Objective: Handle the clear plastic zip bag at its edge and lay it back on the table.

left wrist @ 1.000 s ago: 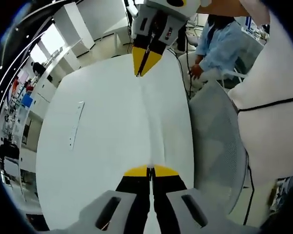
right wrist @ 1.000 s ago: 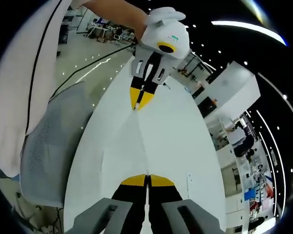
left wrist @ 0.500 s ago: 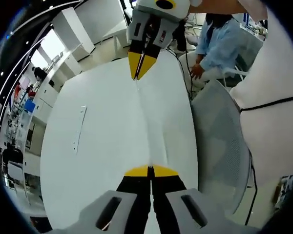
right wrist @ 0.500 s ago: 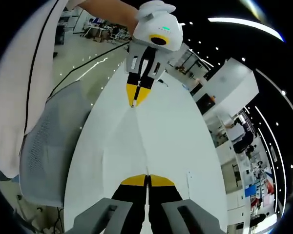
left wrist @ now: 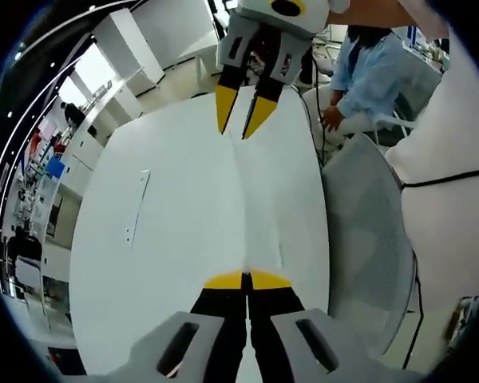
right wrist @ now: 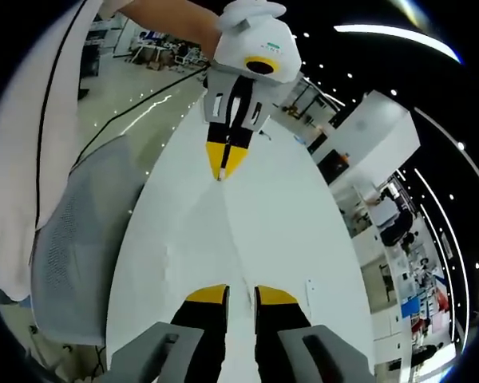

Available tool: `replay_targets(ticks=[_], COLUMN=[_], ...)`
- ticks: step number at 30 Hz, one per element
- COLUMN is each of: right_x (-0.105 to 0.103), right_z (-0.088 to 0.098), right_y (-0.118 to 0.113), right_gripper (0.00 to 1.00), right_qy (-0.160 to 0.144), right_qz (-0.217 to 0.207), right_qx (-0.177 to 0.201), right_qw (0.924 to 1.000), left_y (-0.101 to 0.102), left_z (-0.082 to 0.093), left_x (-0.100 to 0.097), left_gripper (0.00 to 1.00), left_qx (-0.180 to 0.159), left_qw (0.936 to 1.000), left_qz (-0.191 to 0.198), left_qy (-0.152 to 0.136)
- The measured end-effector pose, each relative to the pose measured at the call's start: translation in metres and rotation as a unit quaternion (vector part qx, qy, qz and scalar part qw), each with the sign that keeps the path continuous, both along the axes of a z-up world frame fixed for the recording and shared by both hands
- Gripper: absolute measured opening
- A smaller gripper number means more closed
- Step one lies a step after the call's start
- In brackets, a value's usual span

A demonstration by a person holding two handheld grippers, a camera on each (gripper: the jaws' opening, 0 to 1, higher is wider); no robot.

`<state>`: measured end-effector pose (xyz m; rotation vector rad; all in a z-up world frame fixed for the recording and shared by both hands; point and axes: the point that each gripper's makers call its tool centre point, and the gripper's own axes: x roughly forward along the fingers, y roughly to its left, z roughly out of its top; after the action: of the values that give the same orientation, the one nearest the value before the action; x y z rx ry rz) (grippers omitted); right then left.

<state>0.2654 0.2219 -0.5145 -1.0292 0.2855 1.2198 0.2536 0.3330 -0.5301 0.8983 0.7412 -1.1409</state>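
Note:
The clear plastic zip bag [left wrist: 257,211] is barely visible, a long thin sheet with a faint crease running over the white table [left wrist: 160,263]. My left gripper [left wrist: 245,278] is shut on its near edge in the left gripper view. In the right gripper view the left gripper [right wrist: 221,171] is pinched on the bag's [right wrist: 233,231] far end. My right gripper [right wrist: 241,294] stands open, its yellow tips apart on either side of the bag's end. From the left gripper view the right gripper [left wrist: 238,128] hangs over the far end with jaws spread.
A grey mesh chair [left wrist: 363,231] stands against the table's edge, seen also as the chair [right wrist: 80,239] at left. A person in a light blue shirt [left wrist: 367,72] sits beyond it. A thin white strip [left wrist: 136,207] lies flat on the table. Cables trail over the floor [right wrist: 144,104].
My right gripper has opened and let go of the bag's end. The left gripper stays shut on the other end. Both views shifted slightly.

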Motion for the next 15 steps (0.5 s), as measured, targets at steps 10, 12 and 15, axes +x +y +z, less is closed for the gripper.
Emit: replay_targets(ticks=[10,12,15], right_x=[-0.013,-0.016,-0.018], right_z=[0.013,0.013,0.011], right_y=[0.052,0.064,0.076], right_gripper=[0.17,0.16,0.15], right_qy=[0.014,0.02,0.015], right_qz=[0.03,0.038,0.051], right_qx=[0.031,0.035,0.029], right_qw=[0.999,0.9985,0.9982], left_y=[-0.005,-0.006,-0.009], left_z=[0.003,0.004,0.006], left_x=[0.003,0.004,0.003], left_gripper=[0.0,0.0,0.0], left_qx=[-0.001,-0.002,-0.004], left_qw=[0.9999,0.9999,0.9998], left_qz=[-0.006,-0.008,-0.009], left_qy=[-0.01,-0.012,-0.014])
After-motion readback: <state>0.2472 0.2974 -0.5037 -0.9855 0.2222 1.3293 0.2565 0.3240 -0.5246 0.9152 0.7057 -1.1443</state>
